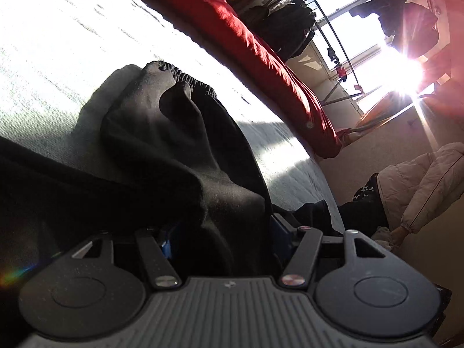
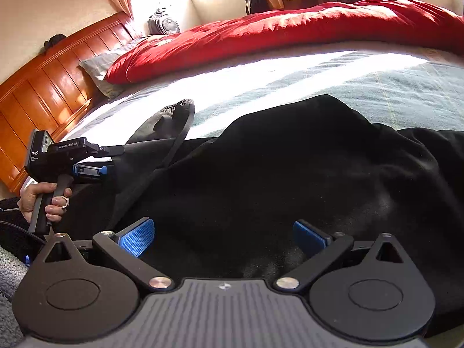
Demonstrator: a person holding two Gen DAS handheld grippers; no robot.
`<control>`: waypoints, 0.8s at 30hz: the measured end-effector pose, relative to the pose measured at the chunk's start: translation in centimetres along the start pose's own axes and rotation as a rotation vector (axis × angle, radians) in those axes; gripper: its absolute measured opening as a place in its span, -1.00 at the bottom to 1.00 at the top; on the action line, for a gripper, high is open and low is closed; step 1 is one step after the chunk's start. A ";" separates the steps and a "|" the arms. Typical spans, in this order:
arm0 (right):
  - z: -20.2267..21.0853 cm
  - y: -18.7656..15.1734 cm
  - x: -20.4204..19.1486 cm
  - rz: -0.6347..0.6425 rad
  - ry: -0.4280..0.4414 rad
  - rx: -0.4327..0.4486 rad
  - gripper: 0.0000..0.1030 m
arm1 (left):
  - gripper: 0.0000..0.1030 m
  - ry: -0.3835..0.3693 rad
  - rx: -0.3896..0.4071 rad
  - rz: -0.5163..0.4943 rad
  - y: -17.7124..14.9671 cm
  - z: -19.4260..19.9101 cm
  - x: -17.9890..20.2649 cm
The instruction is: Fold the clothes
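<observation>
A bed [image 2: 319, 87] with a pale sheet fills a sunlit room; a red duvet [image 2: 290, 34] lies along its far edge, against a wooden headboard [image 2: 52, 87]. A black garment [image 2: 290, 174] sprawls along the near edge. Left hand-held gripper [image 2: 113, 159]: jaws parted, cloth draped between them. Right hand-held gripper [image 2: 223, 237]: open above the garment.

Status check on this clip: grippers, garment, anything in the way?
Left gripper: jaws apart, black garment draped between them. Right gripper: jaws open, empty, over the garment. Garment rumpled on the bed. Red duvet lies beyond, clear.
</observation>
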State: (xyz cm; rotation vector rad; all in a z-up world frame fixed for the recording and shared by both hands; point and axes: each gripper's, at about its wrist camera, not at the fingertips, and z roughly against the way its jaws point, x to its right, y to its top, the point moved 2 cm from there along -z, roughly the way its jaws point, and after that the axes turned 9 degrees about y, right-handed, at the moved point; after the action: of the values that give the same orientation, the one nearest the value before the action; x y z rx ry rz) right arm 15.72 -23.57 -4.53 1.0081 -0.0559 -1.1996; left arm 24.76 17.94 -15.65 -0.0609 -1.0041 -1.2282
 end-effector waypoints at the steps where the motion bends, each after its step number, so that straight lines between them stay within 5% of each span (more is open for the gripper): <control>1: -0.2 0.0 -0.2 0.002 0.002 -0.004 1.00 | 0.12 -0.008 -0.001 0.006 0.1 -0.4 -0.2; 3: -0.6 0.1 -0.6 0.007 0.005 -0.012 1.00 | -0.47 -0.023 -0.002 0.018 0.2 -1.2 -0.6; 5: -0.8 0.0 -1.0 0.014 0.007 -0.021 1.00 | -0.78 -0.004 -0.008 0.016 0.1 -1.4 -0.7; 8: -0.9 0.0 -1.3 0.014 0.015 -0.024 1.00 | -0.94 0.003 0.029 -0.020 -0.2 -0.5 0.1; 17: -0.8 0.2 -0.7 0.010 0.024 -0.029 1.00 | -0.96 -0.044 0.185 -0.071 -0.5 5.5 4.3; 24: -1.0 0.6 0.2 0.010 0.030 -0.039 1.00 | -0.96 0.074 0.160 -0.039 -2.5 5.4 2.8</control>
State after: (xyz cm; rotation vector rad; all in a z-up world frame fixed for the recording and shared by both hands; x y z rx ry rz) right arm 16.78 -23.07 -4.78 0.9904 -0.0142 -1.1719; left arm 19.40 17.76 -11.73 0.1283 -1.0398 -1.1728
